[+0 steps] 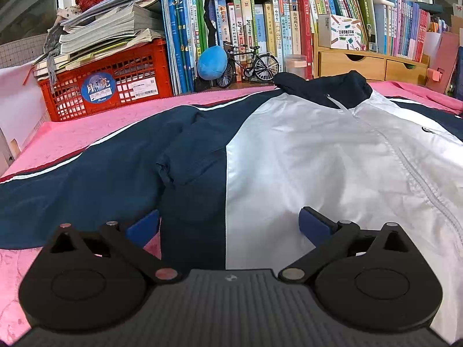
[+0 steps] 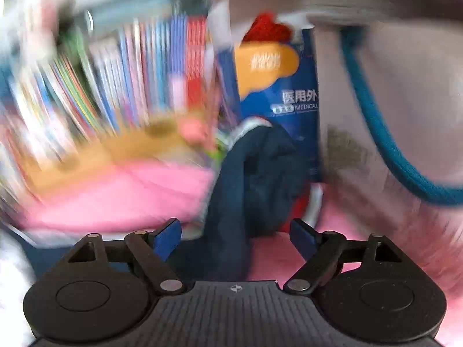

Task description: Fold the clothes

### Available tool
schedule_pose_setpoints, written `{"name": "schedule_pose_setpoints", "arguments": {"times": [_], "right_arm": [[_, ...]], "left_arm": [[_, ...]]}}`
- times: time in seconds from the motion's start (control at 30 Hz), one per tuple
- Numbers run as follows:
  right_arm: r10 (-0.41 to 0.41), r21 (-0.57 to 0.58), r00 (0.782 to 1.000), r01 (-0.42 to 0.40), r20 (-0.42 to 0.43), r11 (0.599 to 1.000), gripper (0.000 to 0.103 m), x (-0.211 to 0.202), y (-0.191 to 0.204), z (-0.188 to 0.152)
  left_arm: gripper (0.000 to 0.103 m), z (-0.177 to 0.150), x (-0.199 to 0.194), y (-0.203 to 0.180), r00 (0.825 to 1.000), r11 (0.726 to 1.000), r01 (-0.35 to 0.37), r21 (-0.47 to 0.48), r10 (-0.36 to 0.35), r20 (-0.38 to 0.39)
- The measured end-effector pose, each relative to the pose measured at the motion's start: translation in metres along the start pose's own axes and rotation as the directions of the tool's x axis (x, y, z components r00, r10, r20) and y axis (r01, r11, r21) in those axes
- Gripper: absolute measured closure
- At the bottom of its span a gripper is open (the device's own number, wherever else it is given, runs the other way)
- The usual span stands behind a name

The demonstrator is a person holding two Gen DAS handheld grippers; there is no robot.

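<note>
A navy and white zip jacket [image 1: 303,156] lies spread front-up on the pink cloth [image 1: 86,133], collar toward the books. Its left sleeve [image 1: 86,179] stretches out to the left. My left gripper [image 1: 228,227] stands open low over the jacket's near hem, blue pads [image 1: 314,225] wide apart and not pressing the fabric. The right wrist view is blurred. There my right gripper [image 2: 235,237] is open, and a bunched navy sleeve end [image 2: 254,179] with a white and red cuff lies between and just beyond its fingertips, gripped by neither pad.
Behind the jacket stand a red crate [image 1: 107,84] under stacked papers, rows of books [image 1: 260,29], a model bicycle [image 1: 249,63], a blue plush [image 1: 211,62] and wooden drawers [image 1: 370,63]. By the right gripper are a blue box [image 2: 277,92] and a pale bag with a blue cord [image 2: 385,144].
</note>
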State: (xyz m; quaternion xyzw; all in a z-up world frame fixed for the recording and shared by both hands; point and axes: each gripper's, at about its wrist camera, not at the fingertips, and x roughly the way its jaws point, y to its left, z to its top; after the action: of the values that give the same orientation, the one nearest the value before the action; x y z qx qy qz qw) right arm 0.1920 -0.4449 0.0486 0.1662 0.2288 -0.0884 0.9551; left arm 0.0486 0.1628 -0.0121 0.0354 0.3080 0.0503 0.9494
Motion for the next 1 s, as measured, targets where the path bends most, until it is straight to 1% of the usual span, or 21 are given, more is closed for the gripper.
{"name": "schedule_pose_setpoints", "arguments": {"times": [0.07,0.1,0.13,0.2,0.27,0.3,0.37,0.43,0.47,0.5,0.53,0.57,0.6,0.63,0.7,0.77,0.83,0.87,0.97,1.0], "right_arm": [[-0.036,0.167,0.999,0.036,-0.007,0.985,0.020,0.003,-0.027,0.000],[-0.053,0.249,0.999,0.054,-0.012,0.967,0.022,0.005,-0.040,0.000],[-0.071,0.318,0.997,0.075,-0.021,0.945,0.026,0.008,-0.052,-0.001],[-0.122,0.346,0.991,0.134,-0.057,0.929,0.032,0.025,-0.060,-0.005],[-0.176,0.313,0.983,0.184,-0.053,0.932,0.032,0.045,-0.053,-0.002],[-0.187,0.310,0.981,0.193,-0.048,0.931,0.032,0.053,-0.049,0.002],[-0.183,0.303,0.981,0.192,-0.058,0.933,0.034,0.071,-0.039,0.009],[-0.192,0.141,0.981,0.195,-0.040,0.970,0.035,0.078,-0.008,0.015],[-0.152,-0.004,0.988,0.152,-0.007,0.988,0.034,0.074,0.010,0.014],[-0.063,-0.116,0.998,0.065,0.017,0.991,0.033,0.066,0.022,0.011],[0.026,-0.200,0.999,-0.019,0.029,0.980,0.033,0.059,0.031,0.009],[0.106,-0.161,0.994,-0.100,0.031,0.982,0.033,0.051,0.024,0.009],[0.184,-0.112,0.982,-0.179,0.037,0.978,0.033,0.043,0.016,0.009],[0.238,-0.022,0.970,-0.238,0.056,0.971,0.032,0.039,-0.001,0.011],[0.242,0.180,0.964,-0.259,0.112,0.949,0.032,0.035,-0.036,0.011],[0.131,0.348,0.987,-0.156,0.094,0.925,0.033,0.043,-0.064,0.007],[0.052,0.342,0.998,-0.061,0.034,0.938,0.035,0.056,-0.065,0.005],[0.021,0.333,1.000,-0.023,0.009,0.943,0.035,0.063,-0.063,0.004],[0.047,0.247,0.999,-0.044,-0.006,0.968,0.034,0.084,-0.027,0.008],[0.078,0.235,0.997,-0.071,-0.021,0.969,0.034,0.096,-0.013,0.014]], "left_arm": [[0.000,0.000,0.000,0.000,1.000,1.000,0.002,-0.002,-0.002,-0.001],[0.000,0.000,0.000,0.000,1.000,1.000,0.003,-0.003,-0.003,-0.002],[0.000,0.000,0.001,0.000,1.000,1.000,0.003,-0.004,-0.003,-0.002],[0.000,0.000,0.001,0.000,1.000,1.000,0.004,-0.006,-0.004,-0.004],[0.000,0.000,0.001,0.000,1.000,1.000,0.003,-0.009,-0.003,-0.007],[0.000,0.000,0.001,0.000,1.000,1.000,0.002,-0.010,-0.002,-0.008],[0.000,0.000,0.001,0.000,1.000,1.000,0.002,-0.014,-0.002,-0.010],[0.000,0.000,0.002,0.000,1.000,1.000,0.001,-0.019,-0.001,-0.012],[0.000,0.000,0.002,0.000,1.000,1.000,0.001,-0.020,-0.001,-0.013],[0.000,0.000,0.002,0.001,1.000,1.000,0.002,-0.022,-0.002,-0.014],[0.000,0.000,0.002,0.001,1.000,1.000,0.002,-0.023,-0.003,-0.014],[0.000,0.001,0.002,0.001,1.000,1.000,0.004,-0.025,-0.004,-0.015],[0.000,0.001,0.002,0.001,1.000,1.000,0.006,-0.028,-0.007,-0.017],[0.000,0.001,0.003,0.002,1.000,0.999,0.009,-0.032,-0.010,-0.019],[0.000,0.001,0.004,0.003,1.000,0.999,0.016,-0.040,-0.017,-0.023],[0.000,0.001,0.004,0.005,0.999,0.999,0.021,-0.048,-0.022,-0.027],[0.000,0.001,0.005,0.005,0.999,0.998,0.023,-0.053,-0.024,-0.029],[0.000,0.001,0.005,0.005,0.999,0.998,0.023,-0.055,-0.024,-0.030],[0.000,0.001,0.005,0.004,0.999,0.998,0.018,-0.054,-0.020,-0.029],[0.000,0.001,0.005,0.003,0.999,0.999,0.016,-0.052,-0.017,-0.028]]}}
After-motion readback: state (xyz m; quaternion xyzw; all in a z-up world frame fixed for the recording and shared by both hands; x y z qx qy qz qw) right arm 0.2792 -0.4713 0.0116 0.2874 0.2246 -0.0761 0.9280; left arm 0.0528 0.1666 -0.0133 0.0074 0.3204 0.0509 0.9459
